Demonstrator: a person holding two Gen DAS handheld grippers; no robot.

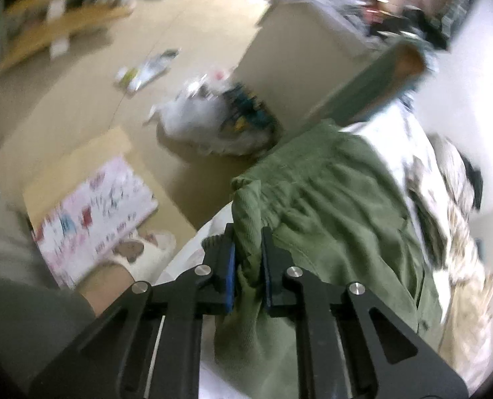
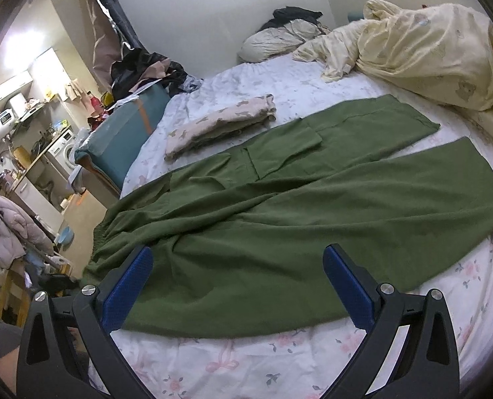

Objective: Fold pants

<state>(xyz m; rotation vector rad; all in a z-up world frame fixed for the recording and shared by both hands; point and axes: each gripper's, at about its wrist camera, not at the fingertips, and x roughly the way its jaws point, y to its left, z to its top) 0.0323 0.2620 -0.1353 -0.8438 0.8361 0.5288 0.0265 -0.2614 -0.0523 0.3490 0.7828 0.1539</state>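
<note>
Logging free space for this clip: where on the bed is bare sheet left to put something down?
Bare floral sheet runs along the near edge, between the right tool and the green pants. Another patch lies between the folded beige garment and the yellow duvet. The middle is covered by the pants; the head end is crowded.

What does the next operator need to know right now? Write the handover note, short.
Left gripper: shut on the pants' waist end, fabric bunched between its pads.
Right gripper: open, holding nothing, hovering over the near leg.
Pants: green, spread flat on the bed, legs apart, waist toward the bed's left edge. A folded garment lies beyond them.
Done: pants laid out, waist gripped.
Left: all folds; none made yet.
</note>
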